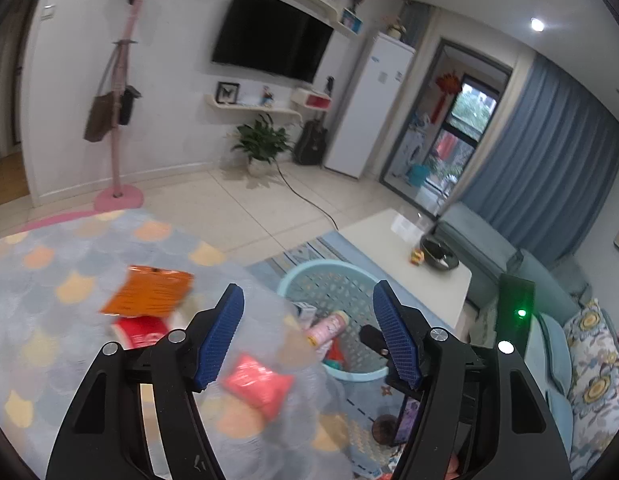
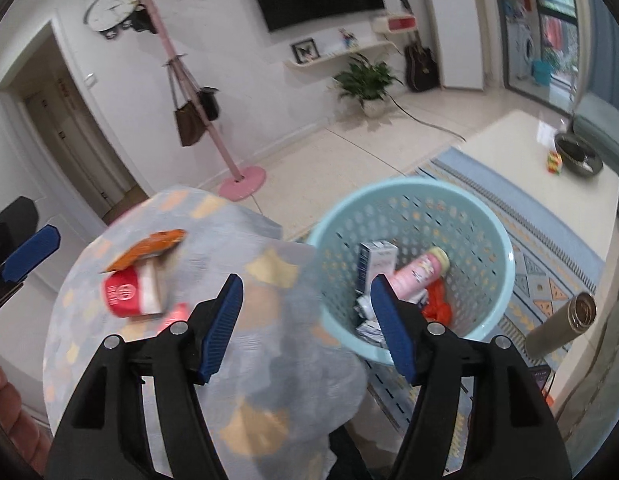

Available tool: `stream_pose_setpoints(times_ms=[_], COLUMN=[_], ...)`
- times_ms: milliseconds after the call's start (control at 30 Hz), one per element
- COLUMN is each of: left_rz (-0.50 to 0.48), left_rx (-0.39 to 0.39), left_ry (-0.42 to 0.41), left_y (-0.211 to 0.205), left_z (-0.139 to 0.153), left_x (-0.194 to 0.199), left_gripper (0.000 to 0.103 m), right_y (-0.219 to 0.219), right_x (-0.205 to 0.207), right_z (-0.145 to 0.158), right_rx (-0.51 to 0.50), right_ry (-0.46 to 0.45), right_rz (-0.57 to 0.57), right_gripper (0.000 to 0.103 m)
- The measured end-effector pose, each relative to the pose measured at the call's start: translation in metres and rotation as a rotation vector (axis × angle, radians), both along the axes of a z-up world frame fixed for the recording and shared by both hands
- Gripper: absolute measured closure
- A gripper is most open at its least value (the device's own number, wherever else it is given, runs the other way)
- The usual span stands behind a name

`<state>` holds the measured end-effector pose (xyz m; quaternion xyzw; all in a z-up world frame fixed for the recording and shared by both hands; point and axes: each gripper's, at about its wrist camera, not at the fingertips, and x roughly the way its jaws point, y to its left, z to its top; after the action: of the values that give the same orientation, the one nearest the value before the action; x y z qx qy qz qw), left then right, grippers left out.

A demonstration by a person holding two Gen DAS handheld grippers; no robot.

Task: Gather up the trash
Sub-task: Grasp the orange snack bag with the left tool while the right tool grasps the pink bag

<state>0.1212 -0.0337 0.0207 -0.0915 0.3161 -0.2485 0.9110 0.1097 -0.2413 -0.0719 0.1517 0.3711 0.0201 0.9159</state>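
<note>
A round table with a grey scale-pattern cloth (image 1: 61,280) (image 2: 245,304) carries an orange packet (image 1: 149,290) (image 2: 149,250), a red and white carton (image 1: 139,332) (image 2: 131,294) and a small red packet (image 1: 257,384) (image 2: 175,316). A light blue basket (image 1: 297,276) (image 2: 489,224) stands on the floor to the right, holding a pink bottle (image 1: 327,326) (image 2: 419,274), a white box (image 2: 375,260) and red wrapping (image 2: 437,304). My left gripper (image 1: 309,336) is open and empty above the table edge. My right gripper (image 2: 305,324) is open and empty between table and basket.
A white coffee table (image 1: 405,264) (image 2: 529,160) with a dark bowl (image 1: 439,254) (image 2: 577,154) stands beyond the basket. A steel flask (image 2: 561,324) stands on the patterned rug (image 2: 549,276). A pink coat stand (image 1: 119,120) (image 2: 229,140), a potted plant (image 1: 261,144) and a sofa (image 1: 569,360) are around.
</note>
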Motion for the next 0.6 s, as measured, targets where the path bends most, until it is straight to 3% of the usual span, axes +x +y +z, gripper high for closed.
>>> stream_pose_setpoints(times_ms=[267,433,600], left_rz=[0.147,0.253,0.279], left_rx=[-0.044,-0.063,-0.047], left_ry=[-0.020,0.020,0.071], left_y=[0.077,0.124,0.146], left_z=[0.008,-0.004,-0.021], left_x=[-0.014,-0.013,-0.002], left_gripper=[0.033,0.033,0.033], right_y=[0.054,0.080,0.093], right_x=[-0.016,-0.022,-0.026], right_z=[0.025,0.025,0.014], right_rx=[-0.074,-0.112,-0.146], right_ry=[-0.060,-0.075,-0.076], right_rz=[0.129,0.192,0.223], right_gripper=[0.039,0.039,0.039])
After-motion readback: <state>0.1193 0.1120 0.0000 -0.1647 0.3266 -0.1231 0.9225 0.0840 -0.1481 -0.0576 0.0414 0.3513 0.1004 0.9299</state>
